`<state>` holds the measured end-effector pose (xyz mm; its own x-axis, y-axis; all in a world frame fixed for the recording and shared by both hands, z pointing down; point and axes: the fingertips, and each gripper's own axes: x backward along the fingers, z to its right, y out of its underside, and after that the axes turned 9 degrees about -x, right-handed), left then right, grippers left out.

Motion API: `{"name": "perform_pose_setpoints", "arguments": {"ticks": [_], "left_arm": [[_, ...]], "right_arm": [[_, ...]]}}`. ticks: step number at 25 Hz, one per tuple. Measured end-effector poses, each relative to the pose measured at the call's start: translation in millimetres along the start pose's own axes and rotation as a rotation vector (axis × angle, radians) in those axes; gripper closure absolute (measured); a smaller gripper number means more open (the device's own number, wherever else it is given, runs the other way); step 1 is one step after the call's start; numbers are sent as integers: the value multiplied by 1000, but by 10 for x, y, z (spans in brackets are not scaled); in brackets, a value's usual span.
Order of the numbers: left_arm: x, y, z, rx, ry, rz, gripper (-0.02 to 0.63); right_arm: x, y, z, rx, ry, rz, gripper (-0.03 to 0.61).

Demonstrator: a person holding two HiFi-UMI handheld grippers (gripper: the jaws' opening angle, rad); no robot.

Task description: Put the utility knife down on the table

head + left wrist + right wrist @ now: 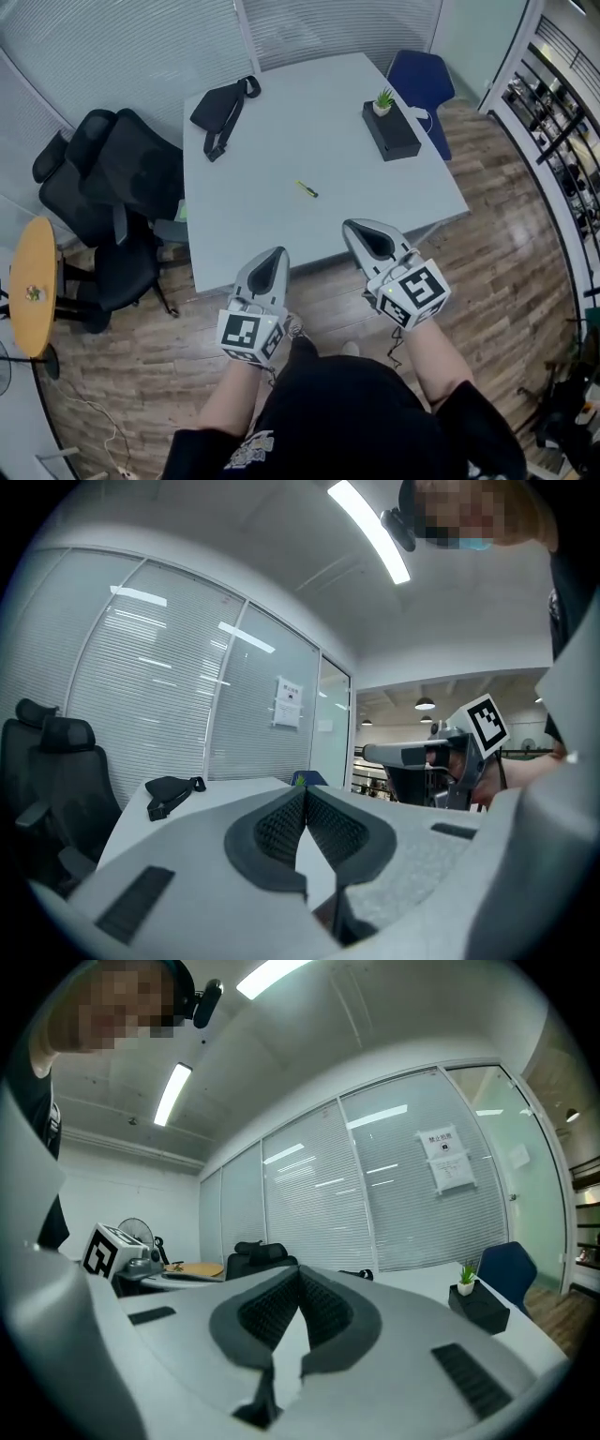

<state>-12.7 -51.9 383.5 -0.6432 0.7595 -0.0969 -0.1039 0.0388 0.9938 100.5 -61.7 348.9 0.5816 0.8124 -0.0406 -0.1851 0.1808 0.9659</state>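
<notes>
Left gripper (278,252): jaws closed on nothing, short of the table's (281,112) near edge. Knife (307,188): lies flat near the table's centre, well apart from both grippers, so placement appears complete. Right gripper (349,226): jaws closed, empty, also short of the near edge. Recommended: hold both clear of the table so the knife is not nudged. Notice (447,1161) on the glass wall beyond the table: print too small to read.

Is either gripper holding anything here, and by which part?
Nothing is held. The left gripper and the right gripper both have jaws together and empty; the utility knife lies on the table, apart from both.
</notes>
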Motion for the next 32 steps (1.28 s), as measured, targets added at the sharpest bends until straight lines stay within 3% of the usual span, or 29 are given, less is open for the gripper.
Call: {"name": "perform_pose_setpoints", "arguments": {"ticks": [9,32], "left_arm": [[428,49,563,-5,-76,-34,609],[515,52,692,-5,-87,-25,609]], "right_arm": [[415,289,-144,-58,-76,-36,575],[585,389,-188,-87,-76,-46,575]]}}
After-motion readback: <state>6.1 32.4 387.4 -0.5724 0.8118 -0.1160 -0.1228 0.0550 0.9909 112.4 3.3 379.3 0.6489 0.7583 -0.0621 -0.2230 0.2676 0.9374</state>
